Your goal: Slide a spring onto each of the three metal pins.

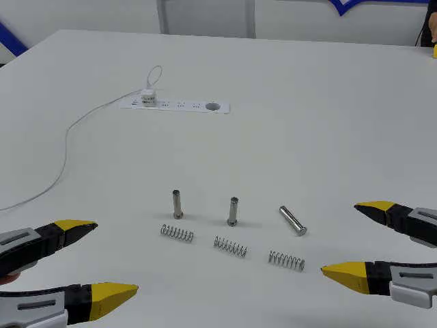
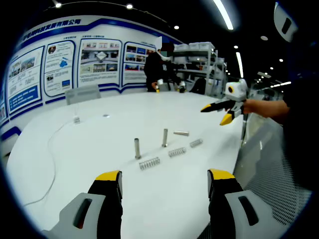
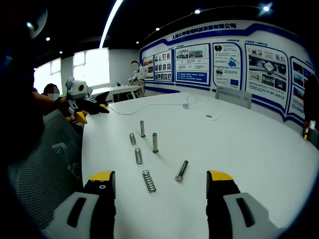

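Three metal pins are on the white table: the left pin (image 1: pixel 177 203) and middle pin (image 1: pixel 233 211) stand upright, the right pin (image 1: pixel 292 221) lies on its side. In front of each lies a loose spring: left spring (image 1: pixel 177 233), middle spring (image 1: pixel 230 247), right spring (image 1: pixel 286 260). My left gripper (image 1: pixel 102 260) is open at the lower left, nothing between its yellow-tipped jaws. My right gripper (image 1: pixel 355 239) is open at the lower right, also holding nothing. The left gripper view shows the pins (image 2: pixel 164 137) and springs (image 2: pixel 149 163) ahead; in the right gripper view, a spring (image 3: pixel 148 180) and the lying pin (image 3: pixel 181 171) sit between the jaws' line.
A white power strip (image 1: pixel 176 105) with a plugged adapter and a thin cable (image 1: pixel 66 147) lies further back on the table (image 1: pixel 328 123). A person stands at the table's far end (image 2: pixel 158 69). The near table edge is close to both grippers.
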`<state>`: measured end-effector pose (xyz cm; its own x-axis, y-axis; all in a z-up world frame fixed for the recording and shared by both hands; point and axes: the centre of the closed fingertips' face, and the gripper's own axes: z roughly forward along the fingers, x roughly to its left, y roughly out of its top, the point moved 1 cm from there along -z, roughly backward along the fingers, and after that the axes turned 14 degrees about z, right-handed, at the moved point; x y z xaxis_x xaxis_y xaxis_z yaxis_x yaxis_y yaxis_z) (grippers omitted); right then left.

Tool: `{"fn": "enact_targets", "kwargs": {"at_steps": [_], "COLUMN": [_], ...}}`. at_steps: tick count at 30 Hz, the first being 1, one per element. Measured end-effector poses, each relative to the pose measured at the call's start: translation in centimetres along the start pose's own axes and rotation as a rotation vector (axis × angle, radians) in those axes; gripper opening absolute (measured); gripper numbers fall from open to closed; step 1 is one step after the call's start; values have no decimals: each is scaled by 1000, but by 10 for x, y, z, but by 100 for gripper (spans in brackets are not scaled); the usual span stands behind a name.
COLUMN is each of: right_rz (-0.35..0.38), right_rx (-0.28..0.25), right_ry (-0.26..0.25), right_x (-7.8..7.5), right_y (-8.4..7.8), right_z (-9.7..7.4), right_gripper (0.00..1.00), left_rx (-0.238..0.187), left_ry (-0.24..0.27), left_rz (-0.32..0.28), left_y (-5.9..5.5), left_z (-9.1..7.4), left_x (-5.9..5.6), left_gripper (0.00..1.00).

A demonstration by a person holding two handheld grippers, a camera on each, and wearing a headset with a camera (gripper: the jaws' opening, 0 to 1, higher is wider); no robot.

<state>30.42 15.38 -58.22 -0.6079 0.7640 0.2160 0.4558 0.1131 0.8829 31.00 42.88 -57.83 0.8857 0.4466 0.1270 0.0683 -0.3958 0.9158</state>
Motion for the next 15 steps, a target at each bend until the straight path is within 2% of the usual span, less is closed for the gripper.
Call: {"fn": "enact_targets", "kwargs": {"at_steps": [15], "right_rz": [0], "right_rx": [8], "right_ry": [-1], "right_x": [-4], "right_y": [6], "right_z": [6], "right_gripper": [73], "left_rx": [-12], "left_ry": [19], "left_rz": [13], "left_y": [8], "left_z": [1], "left_x": [8], "left_gripper": [71]}}
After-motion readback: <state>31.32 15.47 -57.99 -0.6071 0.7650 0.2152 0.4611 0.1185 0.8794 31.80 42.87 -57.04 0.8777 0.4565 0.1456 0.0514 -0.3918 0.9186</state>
